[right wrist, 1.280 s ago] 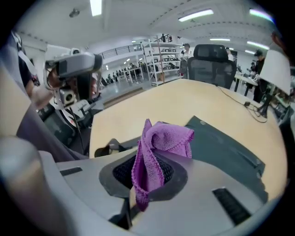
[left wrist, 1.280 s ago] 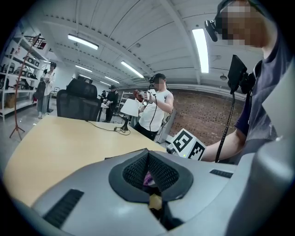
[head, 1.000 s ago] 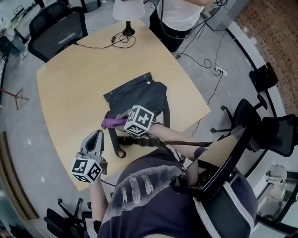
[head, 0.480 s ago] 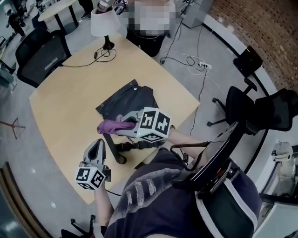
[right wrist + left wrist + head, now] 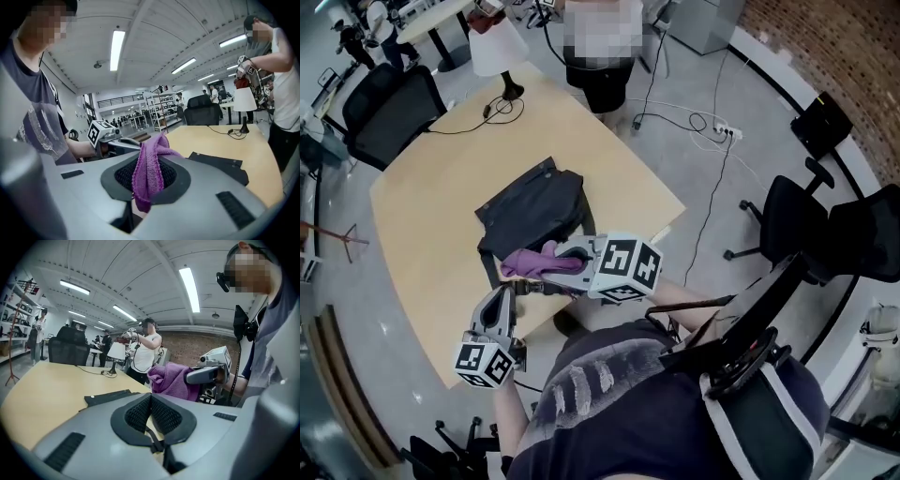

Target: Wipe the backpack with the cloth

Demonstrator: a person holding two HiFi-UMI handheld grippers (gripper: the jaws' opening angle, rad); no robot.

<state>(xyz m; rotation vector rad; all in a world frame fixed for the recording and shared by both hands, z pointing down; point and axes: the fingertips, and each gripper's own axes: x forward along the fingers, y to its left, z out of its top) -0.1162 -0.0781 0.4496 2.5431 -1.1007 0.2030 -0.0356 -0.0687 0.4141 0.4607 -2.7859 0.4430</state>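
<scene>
A dark grey backpack (image 5: 530, 211) lies flat on the wooden table (image 5: 422, 216), also seen in the left gripper view (image 5: 107, 397) and in the right gripper view (image 5: 220, 166). My right gripper (image 5: 562, 255) is shut on a purple cloth (image 5: 534, 261), held up over the backpack's near edge. The cloth (image 5: 147, 171) sticks out from between its jaws and droops. My left gripper (image 5: 501, 298) hovers by the table's near edge, left of the backpack, jaws shut with nothing in them. From its view the cloth (image 5: 171, 380) hangs to the right.
A white lamp (image 5: 497, 47) with its cable (image 5: 502, 105) stands at the table's far corner. A person (image 5: 600, 56) stands just beyond the table. Black office chairs sit at the far left (image 5: 389, 103) and right (image 5: 797, 220). Cables and a power strip (image 5: 722, 131) lie on the floor.
My right gripper has risen off the backpack with the cloth and come nearer the table's front edge. The left gripper has hardly moved. The head view has shifted.
</scene>
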